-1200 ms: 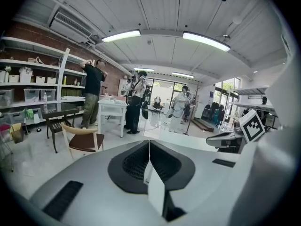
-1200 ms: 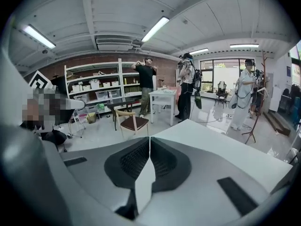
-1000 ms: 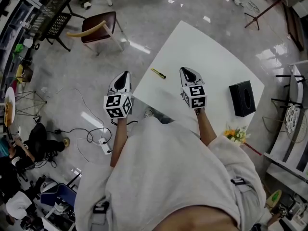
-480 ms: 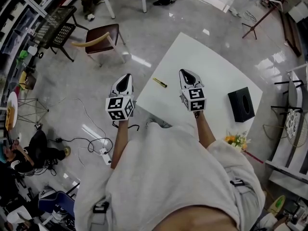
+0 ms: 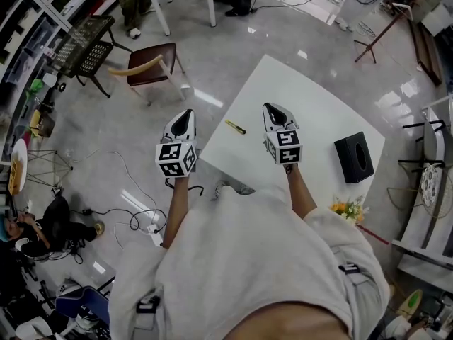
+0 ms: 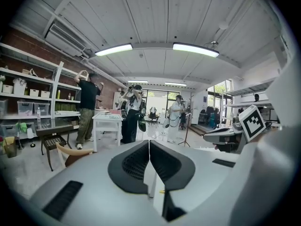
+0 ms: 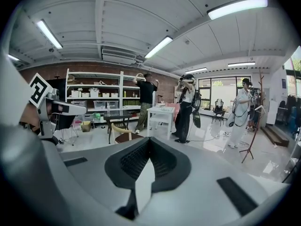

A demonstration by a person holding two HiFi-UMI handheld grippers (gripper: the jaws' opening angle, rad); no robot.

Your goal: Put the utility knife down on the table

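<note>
Head view: utility knife (image 5: 235, 127) lies on the worktop (image 5: 318, 115) by its left edge, left gripper (image 5: 185, 113) and right gripper (image 5: 273, 109) jaws shut, empty; a careless swing could knock it off.

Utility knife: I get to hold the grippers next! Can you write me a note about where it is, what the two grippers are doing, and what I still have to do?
Left gripper: jaws together, nothing between them; held beside the table's edge, over the floor.
Right gripper: jaws together, empty; held above the white table.
Utility knife: the yellow knife lies flat on the table near the edge closest to the left gripper, between the two grippers. Neither gripper touches it.
Done: the knife is down on the table.
Left: nothing more for this job, as far as the views show.
</note>
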